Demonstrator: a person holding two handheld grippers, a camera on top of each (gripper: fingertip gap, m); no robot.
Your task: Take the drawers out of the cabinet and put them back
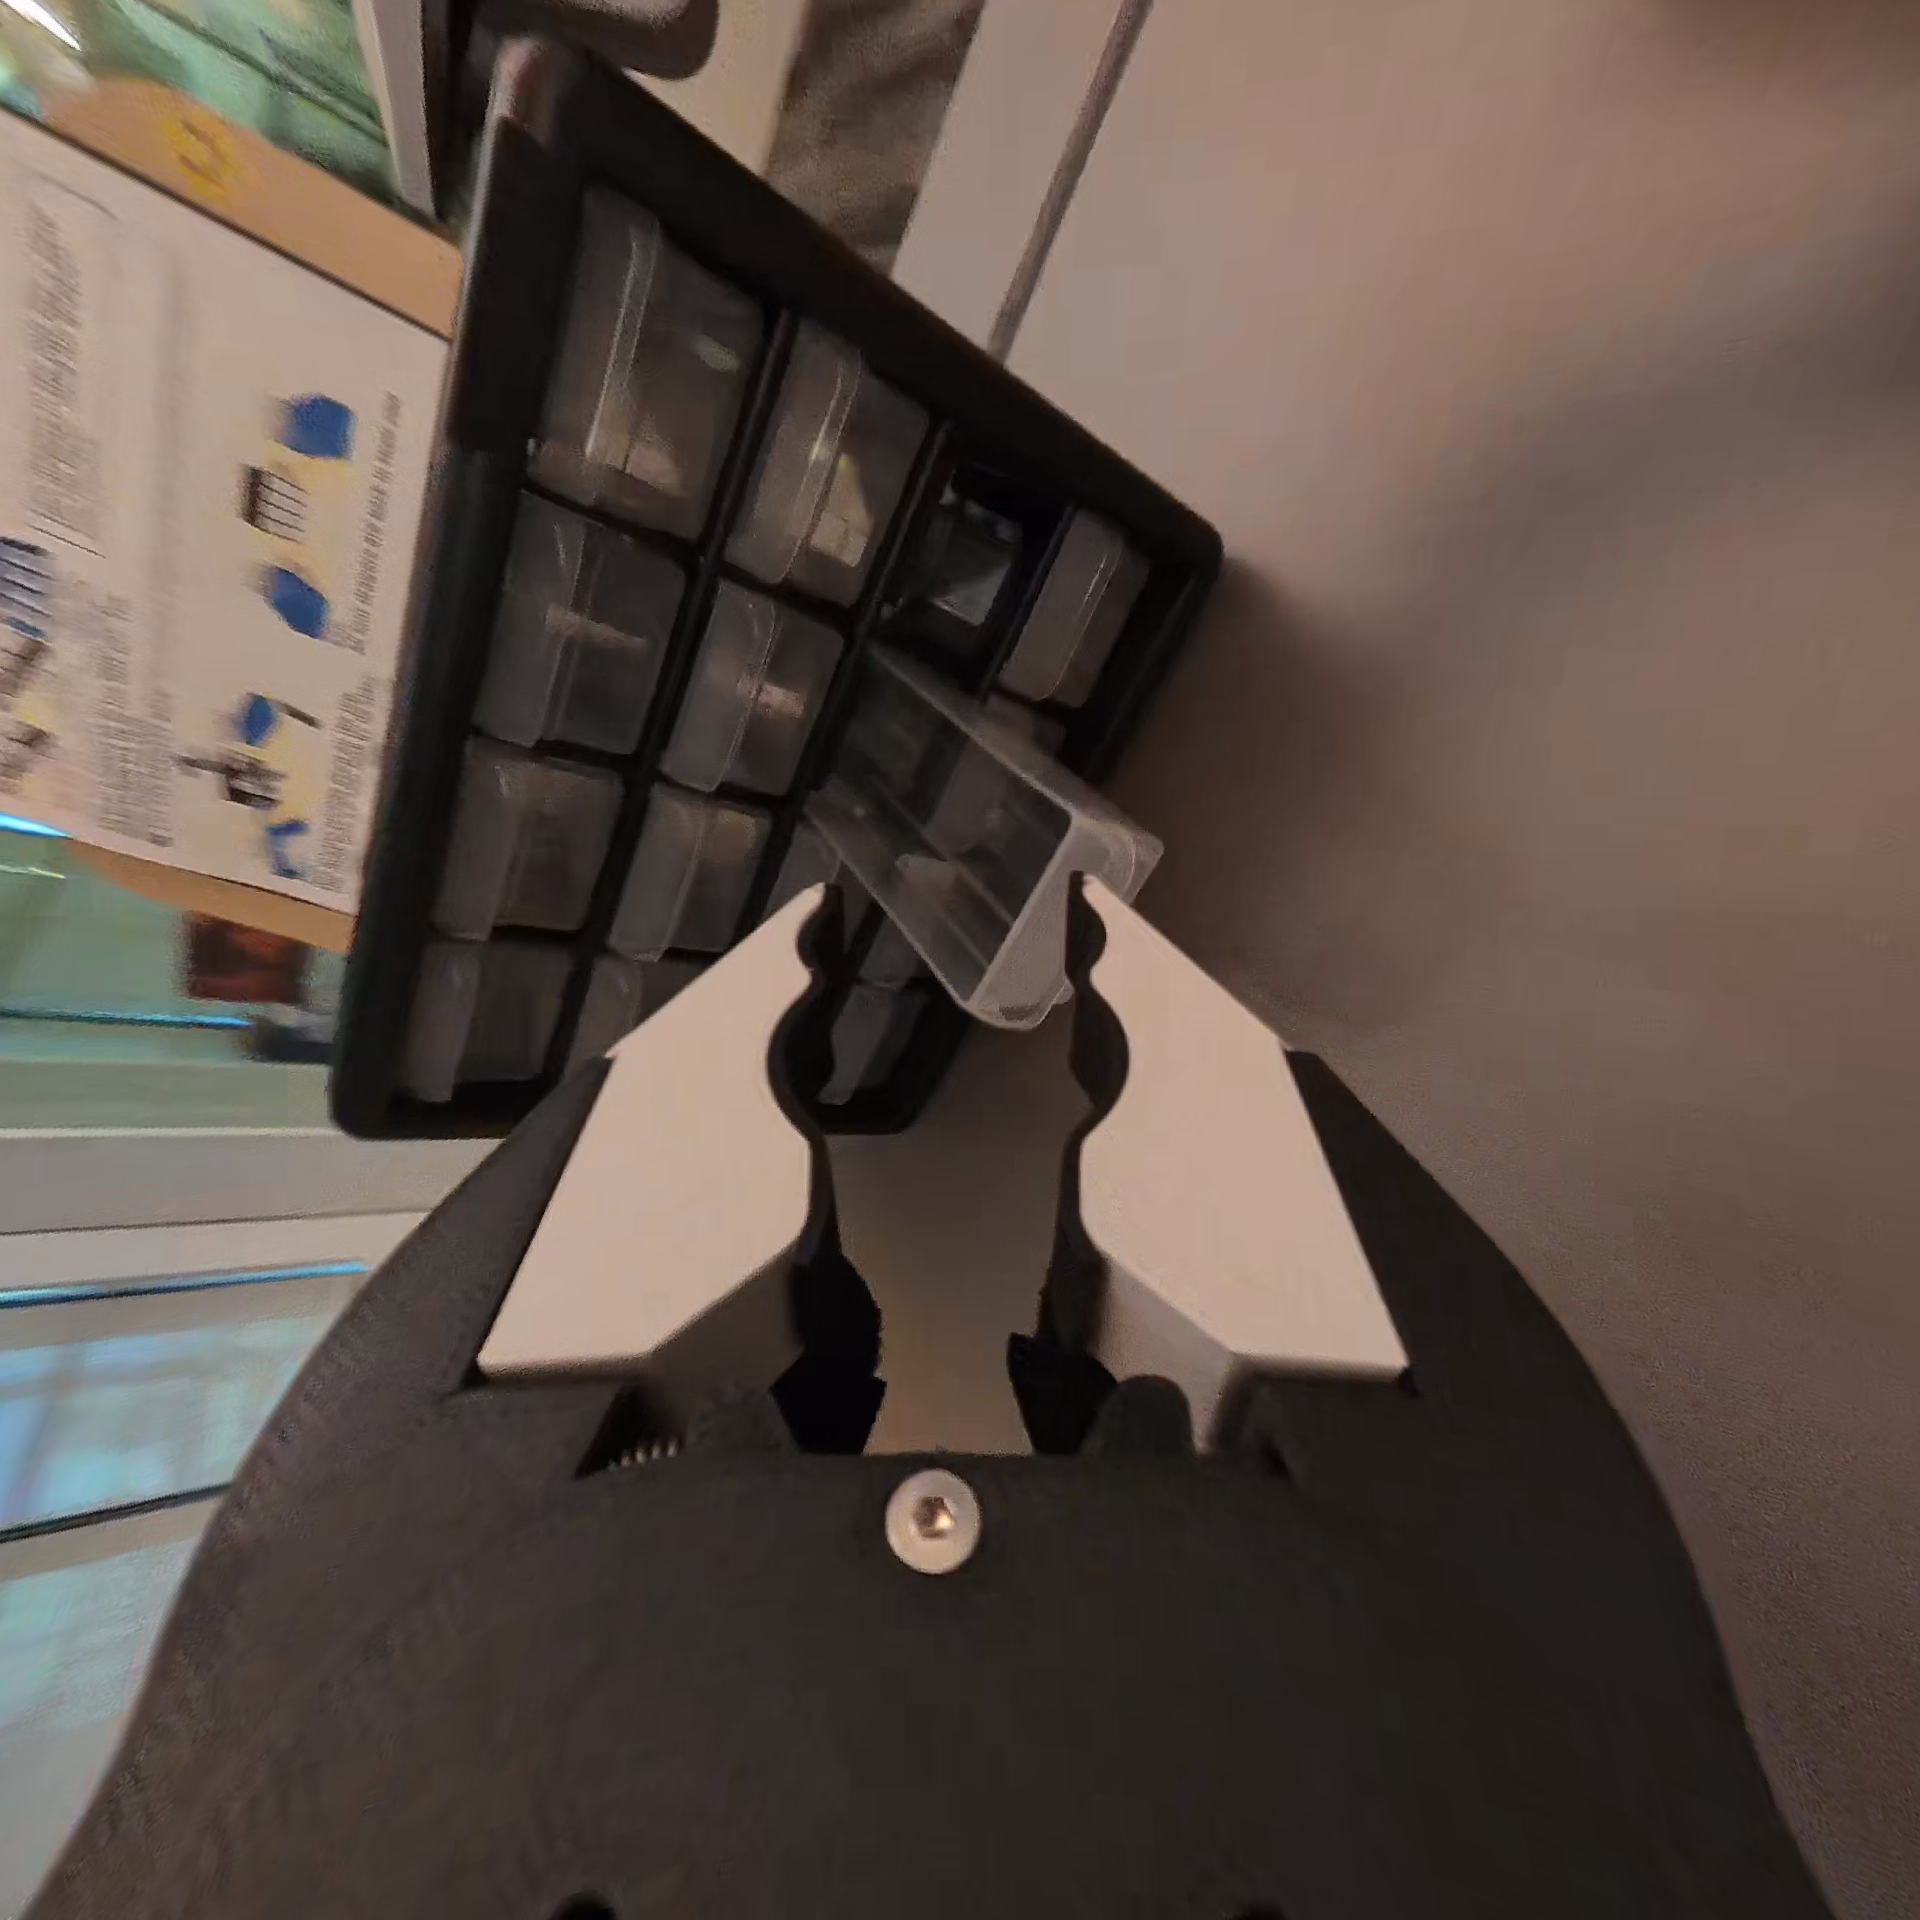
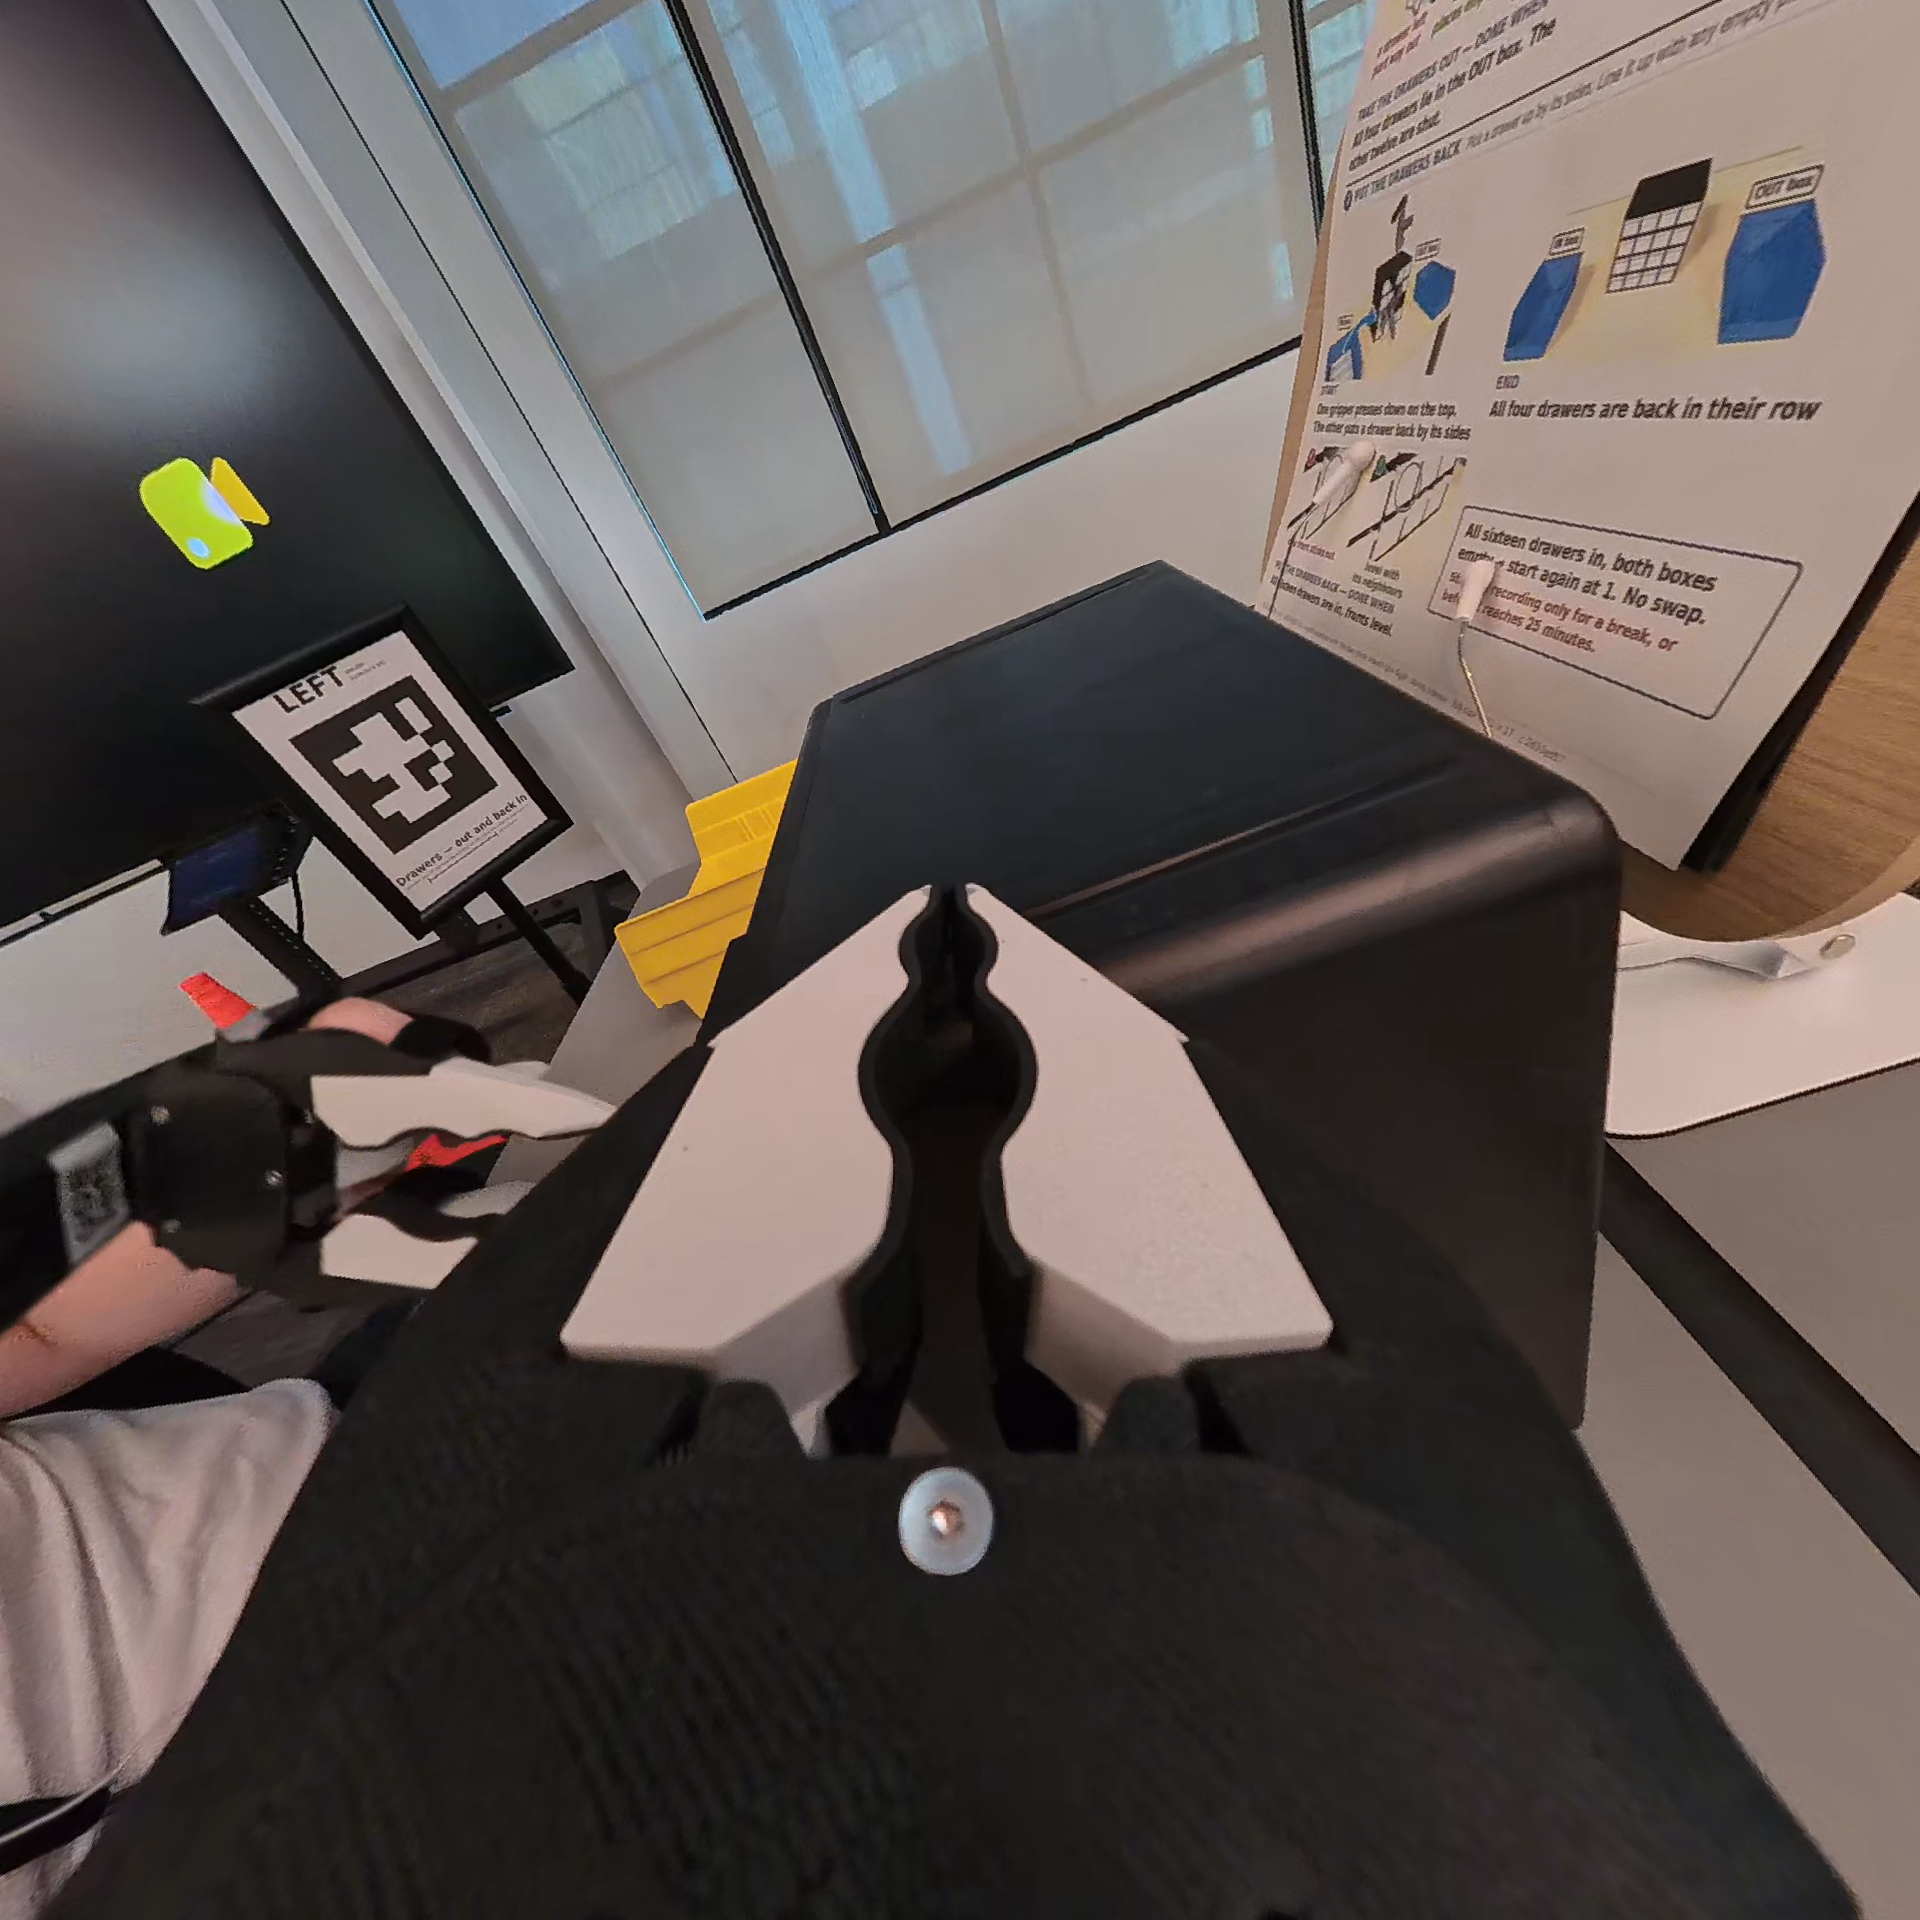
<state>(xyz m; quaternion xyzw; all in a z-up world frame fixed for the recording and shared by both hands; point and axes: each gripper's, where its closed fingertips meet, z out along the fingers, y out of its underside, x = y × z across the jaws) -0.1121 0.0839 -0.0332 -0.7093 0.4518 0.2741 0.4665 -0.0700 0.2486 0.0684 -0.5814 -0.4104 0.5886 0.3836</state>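
In the left wrist view the black cabinet (image 1: 473, 582) shows its grid of clear drawers. One clear drawer (image 1: 966, 862) sticks well out of its slot towards me. My left gripper (image 1: 953, 891) is closed on that drawer's front end, one fingertip against each side. The slot beside it (image 1: 971, 582) is empty. In the right wrist view my right gripper (image 2: 945, 906) is shut and empty, its tips resting on the cabinet's black top (image 2: 1195, 769). The left gripper (image 2: 436, 1164) also shows there, low at the cabinet's front; the drawer is hidden.
A yellow bin (image 2: 717, 883) sits just behind the cabinet on the left. An instruction board (image 2: 1610, 416) on a white base (image 2: 1766, 1018) stands close at the right; it also shows blurred in the left wrist view (image 1: 208, 520). A framed marker sign (image 2: 395, 769) and a dark screen (image 2: 156, 312) are beyond. Tip to tip, the grippers are about 20 centimeters apart. Between my right fingertips and the black cabinet (image 1: 473, 582) there is roughly 8 centimeters.
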